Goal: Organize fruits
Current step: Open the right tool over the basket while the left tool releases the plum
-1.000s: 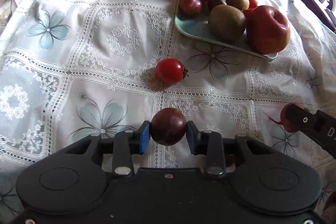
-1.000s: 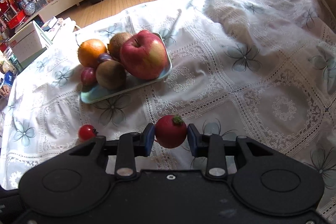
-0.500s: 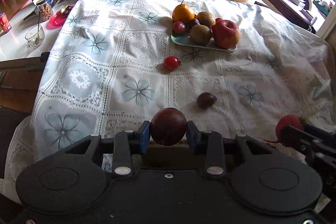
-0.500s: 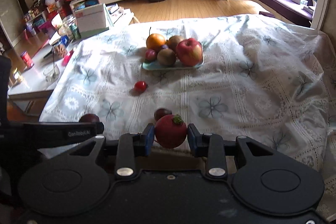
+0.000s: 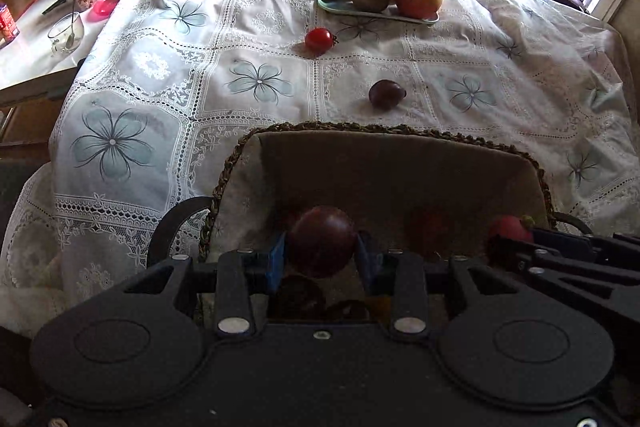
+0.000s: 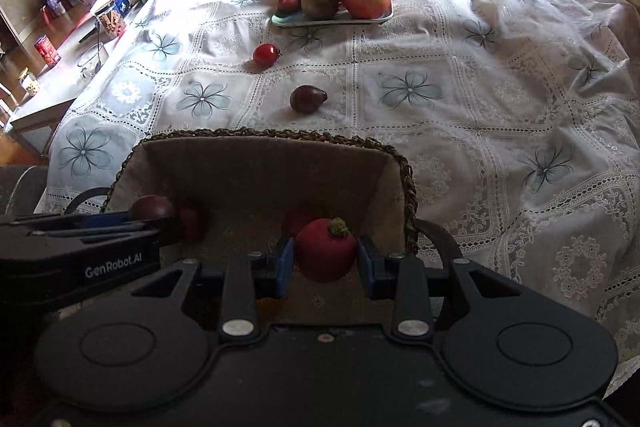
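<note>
Hovering over a cloth-lined wicker basket (image 5: 400,147) at the near edge of the tabletop (image 5: 160,75): left tool (image 5: 322,255) clamped on a dark plum (image 5: 322,239), right tool (image 6: 325,261) clamped on a red radish-like fruit (image 6: 325,251). Lying loose beyond: another plum (image 5: 386,93) and tomato (image 5: 319,40). Possibly more fruit in the shadowed basket.

Landmark: woven basket (image 6: 408,183), cloth-lined, at the near table edge.
Right gripper (image 6: 325,255): over the basket, clamped on a red fruit (image 6: 326,250) with a green stem.
Left gripper (image 6: 132,223): at the basket's left side, gripping a dark plum (image 6: 151,207).
Beyond the basket: a loose plum (image 6: 307,99), then a tomato (image 6: 265,54).
Farthest from the basket: a plate (image 6: 332,20) of fruit.
</note>
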Action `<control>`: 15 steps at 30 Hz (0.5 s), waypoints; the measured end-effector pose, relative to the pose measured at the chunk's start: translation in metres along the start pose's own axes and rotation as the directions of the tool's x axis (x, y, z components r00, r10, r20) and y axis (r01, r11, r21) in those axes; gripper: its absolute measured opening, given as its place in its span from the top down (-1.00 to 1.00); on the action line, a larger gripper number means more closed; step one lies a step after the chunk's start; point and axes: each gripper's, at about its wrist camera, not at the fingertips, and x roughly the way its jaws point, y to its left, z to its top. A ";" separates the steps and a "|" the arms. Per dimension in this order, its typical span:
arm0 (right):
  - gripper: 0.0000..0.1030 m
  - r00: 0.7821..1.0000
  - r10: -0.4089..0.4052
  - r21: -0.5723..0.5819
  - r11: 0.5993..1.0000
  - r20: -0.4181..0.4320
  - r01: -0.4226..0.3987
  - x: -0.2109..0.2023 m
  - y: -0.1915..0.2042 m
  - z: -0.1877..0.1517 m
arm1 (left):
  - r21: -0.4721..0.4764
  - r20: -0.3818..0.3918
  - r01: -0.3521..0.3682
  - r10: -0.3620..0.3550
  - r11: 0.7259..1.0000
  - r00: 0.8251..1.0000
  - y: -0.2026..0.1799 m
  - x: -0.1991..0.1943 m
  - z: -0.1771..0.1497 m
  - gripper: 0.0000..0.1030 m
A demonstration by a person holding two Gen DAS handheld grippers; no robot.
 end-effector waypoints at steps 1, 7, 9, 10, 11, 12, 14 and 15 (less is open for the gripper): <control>0.32 1.000 -0.002 0.000 1.000 -0.002 0.002 0.001 0.000 0.000 | -0.001 -0.006 -0.002 0.002 1.000 1.000 0.000 0.002 0.000 0.13; 0.31 1.000 -0.003 -0.011 1.000 -0.009 0.003 0.003 0.003 -0.002 | 0.007 0.001 -0.009 0.009 1.000 1.000 0.001 0.002 -0.003 0.14; 0.30 1.000 -0.005 -0.014 1.000 -0.009 0.005 0.003 0.004 -0.002 | 0.010 0.014 -0.010 0.010 1.000 1.000 0.001 -0.001 -0.003 0.14; 0.30 1.000 -0.004 -0.014 1.000 -0.008 0.004 0.003 0.004 -0.002 | 0.009 0.017 -0.009 0.008 1.000 1.000 0.001 -0.002 -0.003 0.14; 0.30 1.000 -0.005 -0.014 1.000 -0.002 0.005 0.002 0.004 -0.002 | 0.007 0.017 -0.007 0.007 1.000 1.000 0.001 -0.002 -0.003 0.13; 0.30 1.000 -0.009 -0.012 1.000 0.004 0.009 0.001 0.004 -0.002 | 0.003 0.015 -0.007 0.007 1.000 1.000 0.002 -0.001 -0.002 0.13; 0.29 1.000 -0.016 -0.016 1.000 0.017 0.016 -0.002 0.004 -0.001 | -0.005 0.007 -0.004 0.005 1.000 1.000 0.004 0.000 -0.002 0.13; 0.28 1.000 -0.017 -0.018 1.000 0.022 0.018 -0.003 0.004 -0.001 | -0.009 0.001 0.000 0.000 1.000 1.000 0.005 0.001 -0.002 0.13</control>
